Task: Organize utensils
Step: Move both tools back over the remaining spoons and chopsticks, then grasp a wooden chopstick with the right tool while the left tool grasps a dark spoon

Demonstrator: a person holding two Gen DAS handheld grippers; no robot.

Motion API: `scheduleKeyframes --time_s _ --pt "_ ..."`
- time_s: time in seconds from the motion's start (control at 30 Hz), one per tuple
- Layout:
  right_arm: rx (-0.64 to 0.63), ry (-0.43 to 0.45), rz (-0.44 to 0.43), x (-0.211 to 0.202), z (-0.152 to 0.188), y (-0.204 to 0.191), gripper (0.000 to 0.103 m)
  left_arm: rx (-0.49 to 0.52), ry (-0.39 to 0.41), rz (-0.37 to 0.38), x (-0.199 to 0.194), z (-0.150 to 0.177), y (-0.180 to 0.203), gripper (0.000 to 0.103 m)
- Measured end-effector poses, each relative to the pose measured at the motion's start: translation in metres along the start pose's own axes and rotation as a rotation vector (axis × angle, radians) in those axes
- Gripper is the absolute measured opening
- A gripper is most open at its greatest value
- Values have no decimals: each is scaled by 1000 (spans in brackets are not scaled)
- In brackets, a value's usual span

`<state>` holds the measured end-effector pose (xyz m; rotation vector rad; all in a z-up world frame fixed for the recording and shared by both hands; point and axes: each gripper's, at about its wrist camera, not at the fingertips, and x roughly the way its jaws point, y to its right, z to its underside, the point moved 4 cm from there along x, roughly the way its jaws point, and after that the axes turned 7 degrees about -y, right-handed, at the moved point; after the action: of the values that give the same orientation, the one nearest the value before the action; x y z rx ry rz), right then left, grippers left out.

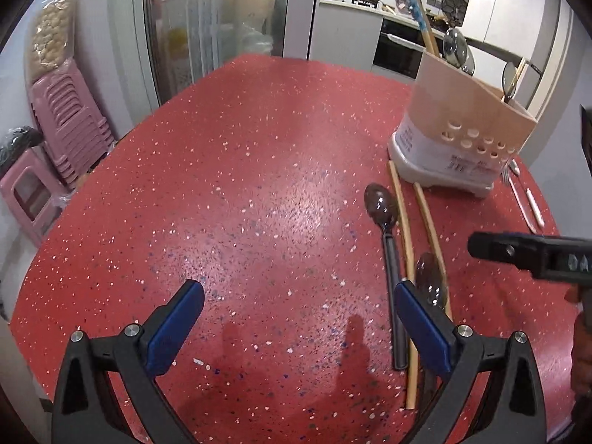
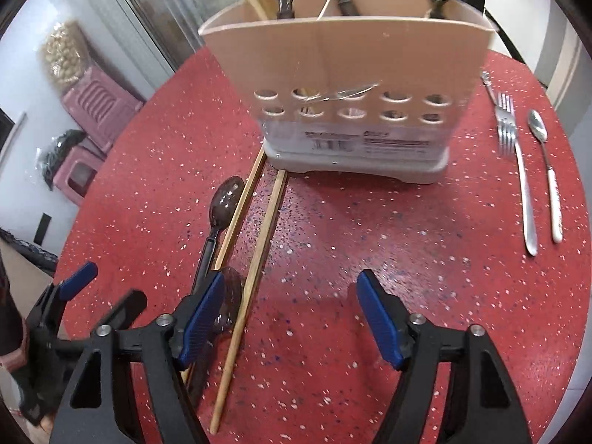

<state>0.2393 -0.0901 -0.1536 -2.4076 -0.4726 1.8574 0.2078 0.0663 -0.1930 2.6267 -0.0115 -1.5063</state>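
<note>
A beige utensil holder [image 2: 347, 74] with several utensils in it stands on the red speckled table [image 2: 370, 240]; it also shows in the left wrist view [image 1: 458, 125]. In front of it lie two wooden chopsticks [image 2: 255, 259] and two dark spoons [image 2: 222, 211]. A steel fork [image 2: 518, 170] and a white-handled spoon [image 2: 547, 170] lie to its right. My right gripper [image 2: 292, 318] is open and empty, just right of the chopsticks. My left gripper [image 1: 299, 318] is open and empty, its right finger [image 1: 421, 325] over the near spoon [image 1: 429, 281] and chopsticks [image 1: 405, 251].
Pink plastic stools [image 1: 66, 118] are stacked by the wall at the left. A glass-door fridge [image 1: 214, 22] stands behind the table. Kitchen counters with pans [image 1: 362, 0] are far back. The table's round edge runs close behind the fork.
</note>
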Motion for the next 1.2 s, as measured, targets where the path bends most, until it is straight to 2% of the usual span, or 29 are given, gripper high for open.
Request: scheduleKeyframes --time_s 0.3,0.57,0.63,0.7,0.93,1.2 --pt "-21 -63 68 32 -13 -21 44 -24 7 -5 -7 5 -15 103" --pt "-140 -57 200 42 -11 -47 35 7 -27 2 2 0 -12 103" --pt "-159 -53 204 43 -8 -51 29 19 -37 14 5 -3 -6 103" --pt "-168 -56 199 42 -6 -52 12 29 -52 33 9 -6 -1 103" --pt "-200 -39 187 37 4 -47 7 58 -105 78 21 -16 14 103" --pt "-183 -26 138 37 4 -41 6 100 -160 39 39 -25 28 103"
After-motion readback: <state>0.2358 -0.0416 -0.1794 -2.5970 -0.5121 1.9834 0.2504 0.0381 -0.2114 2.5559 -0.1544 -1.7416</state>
